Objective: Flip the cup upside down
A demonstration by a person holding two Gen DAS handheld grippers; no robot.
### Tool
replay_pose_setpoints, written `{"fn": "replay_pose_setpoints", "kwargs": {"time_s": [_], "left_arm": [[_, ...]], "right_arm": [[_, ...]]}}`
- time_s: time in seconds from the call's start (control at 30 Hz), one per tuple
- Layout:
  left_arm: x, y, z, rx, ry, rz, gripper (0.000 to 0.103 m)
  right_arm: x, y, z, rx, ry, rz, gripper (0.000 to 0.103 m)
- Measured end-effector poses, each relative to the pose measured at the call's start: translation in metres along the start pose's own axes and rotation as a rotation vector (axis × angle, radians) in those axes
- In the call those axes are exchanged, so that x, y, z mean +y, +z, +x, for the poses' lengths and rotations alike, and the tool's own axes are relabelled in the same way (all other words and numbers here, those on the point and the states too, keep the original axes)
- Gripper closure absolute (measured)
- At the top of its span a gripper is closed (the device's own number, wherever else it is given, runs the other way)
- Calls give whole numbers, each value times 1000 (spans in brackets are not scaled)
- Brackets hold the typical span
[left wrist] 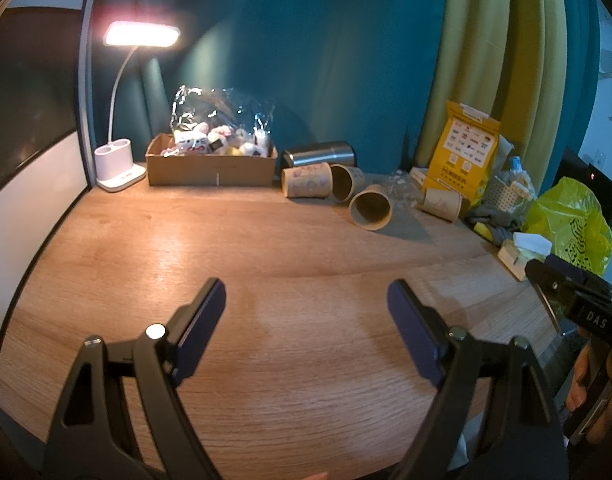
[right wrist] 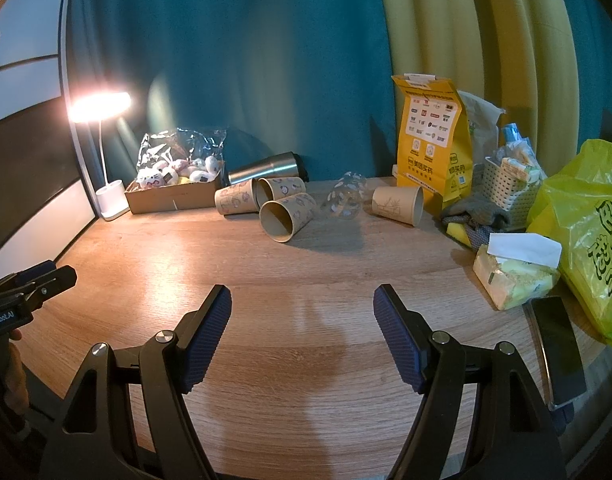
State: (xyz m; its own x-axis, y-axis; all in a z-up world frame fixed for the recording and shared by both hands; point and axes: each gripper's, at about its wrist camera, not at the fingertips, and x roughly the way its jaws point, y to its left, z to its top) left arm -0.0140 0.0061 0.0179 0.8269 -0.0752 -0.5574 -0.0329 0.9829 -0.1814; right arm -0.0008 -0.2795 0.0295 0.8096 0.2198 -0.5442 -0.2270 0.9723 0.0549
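Note:
Several paper cups lie on their sides at the back of the wooden table. The nearest one [left wrist: 370, 207] [right wrist: 288, 217] points its open mouth toward me. Two more [left wrist: 306, 180] [right wrist: 237, 198] lie behind it, and another [left wrist: 441, 202] [right wrist: 397, 205] lies further right. A clear glass cup [right wrist: 344, 197] lies between them, and a steel tumbler [left wrist: 319, 153] [right wrist: 266, 168] lies at the back. My left gripper [left wrist: 306, 308] is open and empty above the near table. My right gripper [right wrist: 302, 312] is open and empty too, far from the cups.
A lit white desk lamp [left wrist: 120, 168] and a cardboard box of plush toys [left wrist: 212, 164] stand at the back left. A yellow paper bag [right wrist: 429, 140], a white basket [right wrist: 509, 188], a tissue pack [right wrist: 513, 272], a yellow plastic bag [right wrist: 585, 240] and a phone [right wrist: 557, 348] crowd the right side.

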Motion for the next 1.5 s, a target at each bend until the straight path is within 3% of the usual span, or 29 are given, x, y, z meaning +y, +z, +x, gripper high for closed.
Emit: {"fn": "replay_pose_setpoints", "kwargs": {"time_s": [0.83,0.93,1.1,1.37,1.5], "left_arm": [[-12,1,6,16,14,29,19],[-19,4,13,31,13,42,19],[-32,16,35,75,-3,71,19],[-72,65,101,153,-24,185,19],[-104,94,146,223,-58,231,19]], "right_arm": [[-5,0,-1,-10,5,8,26],[-22,0,9,-83,25,35,26],[-41,3,10,-134,27,59,26],[-85,17,30,-157,-11,55,26],[-108,19,57,-86,-4,111,26]]}}
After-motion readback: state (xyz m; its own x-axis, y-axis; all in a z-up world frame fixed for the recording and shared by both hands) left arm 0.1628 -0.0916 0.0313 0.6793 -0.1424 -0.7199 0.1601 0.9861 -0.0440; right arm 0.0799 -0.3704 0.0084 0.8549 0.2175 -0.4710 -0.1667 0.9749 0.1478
